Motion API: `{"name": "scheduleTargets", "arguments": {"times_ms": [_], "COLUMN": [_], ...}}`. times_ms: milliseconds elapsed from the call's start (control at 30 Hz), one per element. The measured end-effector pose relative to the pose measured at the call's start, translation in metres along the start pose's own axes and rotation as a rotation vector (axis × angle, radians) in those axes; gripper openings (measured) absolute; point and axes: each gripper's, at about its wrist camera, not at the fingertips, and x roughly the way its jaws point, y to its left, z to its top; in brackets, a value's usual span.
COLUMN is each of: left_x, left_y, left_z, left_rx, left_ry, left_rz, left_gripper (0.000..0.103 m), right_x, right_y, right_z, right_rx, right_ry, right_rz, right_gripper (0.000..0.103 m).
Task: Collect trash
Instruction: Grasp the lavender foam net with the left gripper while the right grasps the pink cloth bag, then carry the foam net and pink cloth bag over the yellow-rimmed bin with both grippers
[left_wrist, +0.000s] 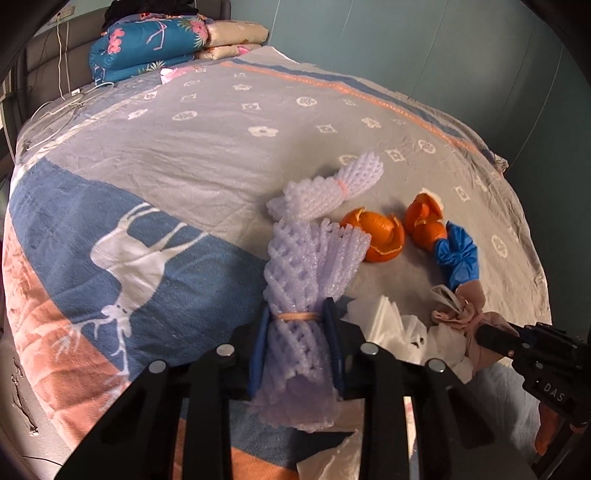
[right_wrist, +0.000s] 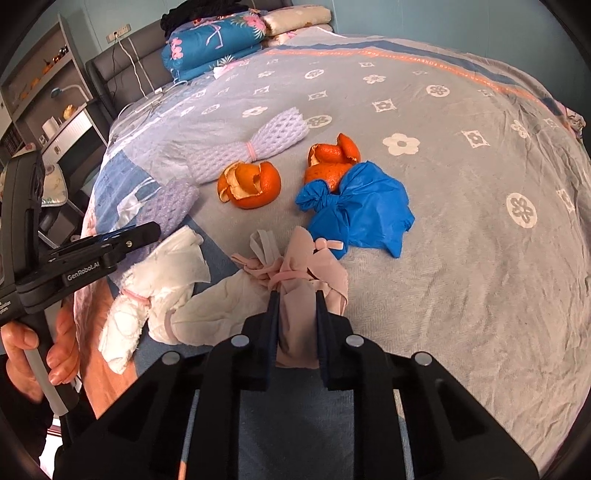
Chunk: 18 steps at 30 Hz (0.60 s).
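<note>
Trash lies on a grey patterned bedspread (left_wrist: 184, 147). My left gripper (left_wrist: 295, 314) is shut on a lilac foam net bundle (left_wrist: 310, 258), its blue pads pressing both sides at the rubber band. My right gripper (right_wrist: 296, 295) is shut on a tied pink cloth bundle (right_wrist: 299, 266). Beyond them lie a white foam net (right_wrist: 251, 147), two orange peels (right_wrist: 251, 184) (right_wrist: 332, 155) and a knotted blue glove (right_wrist: 365, 214). Crumpled white tissue (right_wrist: 162, 273) sits between the two grippers. In the right wrist view the left gripper (right_wrist: 147, 230) reaches in from the left.
Folded quilts (right_wrist: 214, 40) are stacked at the head of the bed beside a dark headboard (right_wrist: 122, 70) with hanging cables. A shelf unit (right_wrist: 48, 85) stands to the left. A person's hand (right_wrist: 62, 343) holds the left gripper's handle. The bed's far edge (left_wrist: 524, 206) drops off at the right.
</note>
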Motion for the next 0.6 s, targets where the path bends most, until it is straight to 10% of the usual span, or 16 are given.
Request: {"name": "scheduleTargets", "arguments": {"times_ms": [600], "left_x": [-0.045], "left_y": [0.004], "left_z": [-0.002], "left_rx": [-0.034], "left_ry": [-0.056], "left_rz": [0.007], "left_gripper": [0.027], "right_x": [-0.057], "right_y": [-0.001], "right_z": [-0.005], "right_rx": [0.026], "right_ry": [-0.092], "right_rz": [0.006], "right_gripper": [0.017]}}
